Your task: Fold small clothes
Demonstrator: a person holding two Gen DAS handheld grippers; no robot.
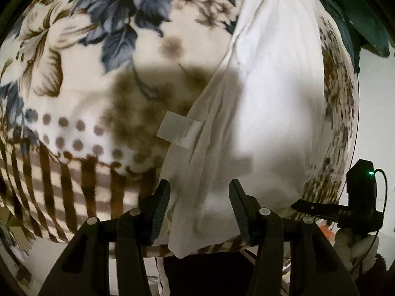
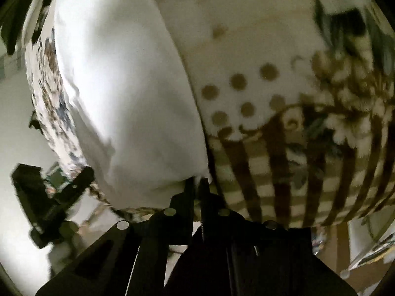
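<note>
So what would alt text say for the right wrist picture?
The right hand-held gripper is shut on the near corner of a white garment, which lies on a floral, dotted and striped blanket. The other hand-held gripper shows at lower left.

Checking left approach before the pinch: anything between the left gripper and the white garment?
Nothing visible. The left gripper, jaws open, hangs directly over the white garment on the floral blanket; only its own label tag sticks out, off to the side.

The right wrist view is motion-blurred, smearing the blanket (image 2: 308,113) pattern, and the white garment (image 2: 128,93) runs past its top edge.
</note>
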